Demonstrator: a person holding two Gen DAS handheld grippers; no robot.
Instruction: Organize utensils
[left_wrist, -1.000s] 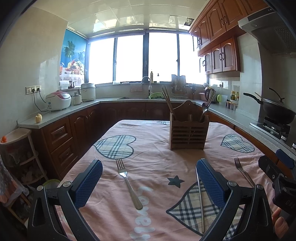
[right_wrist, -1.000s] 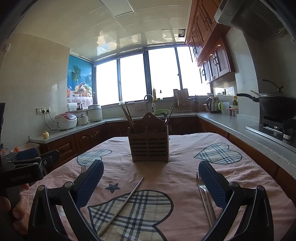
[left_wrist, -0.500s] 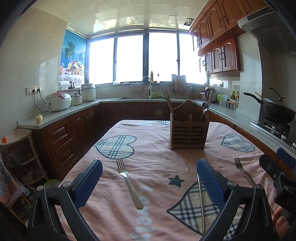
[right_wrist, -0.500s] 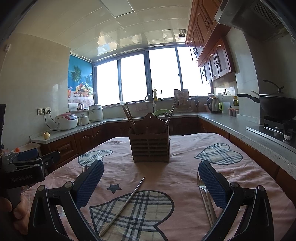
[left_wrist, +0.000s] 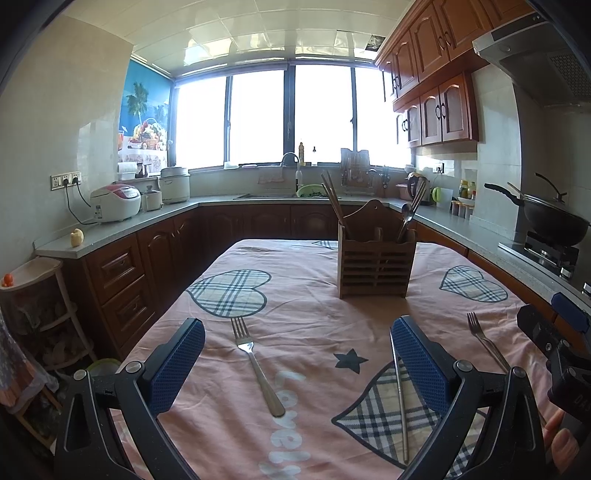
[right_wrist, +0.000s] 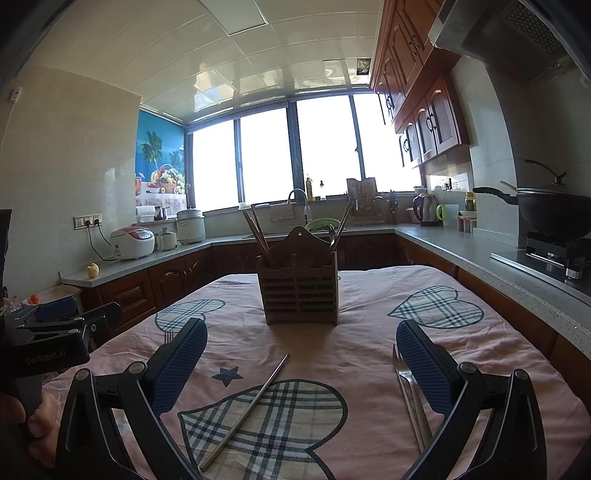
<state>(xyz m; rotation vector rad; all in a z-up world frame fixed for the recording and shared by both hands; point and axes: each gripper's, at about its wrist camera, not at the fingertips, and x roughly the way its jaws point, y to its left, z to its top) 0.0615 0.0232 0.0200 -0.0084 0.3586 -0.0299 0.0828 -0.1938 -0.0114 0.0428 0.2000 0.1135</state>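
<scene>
Both tongs stand wide apart and carry nothing: the left tongs hang low over the pink cloth on the desk, the right tongs likewise. Between the left tongs' blue pads lies a fork, tines pointing away; a single metal chopstick lies just inside the right-hand pad. The right tongs frame that chopstick diagonally, and a second fork lies along their right pad beside another slim metal piece (I cannot tell what it is). Beyond stands the wooden holder, upright, with chopsticks and a spoon already leaning in its compartments. Loose pieces likely belong there. To pick one well, straddle the handle squarely at mid-length, press into the cloth, and pinch firmly, since thin metal slips.
</scene>
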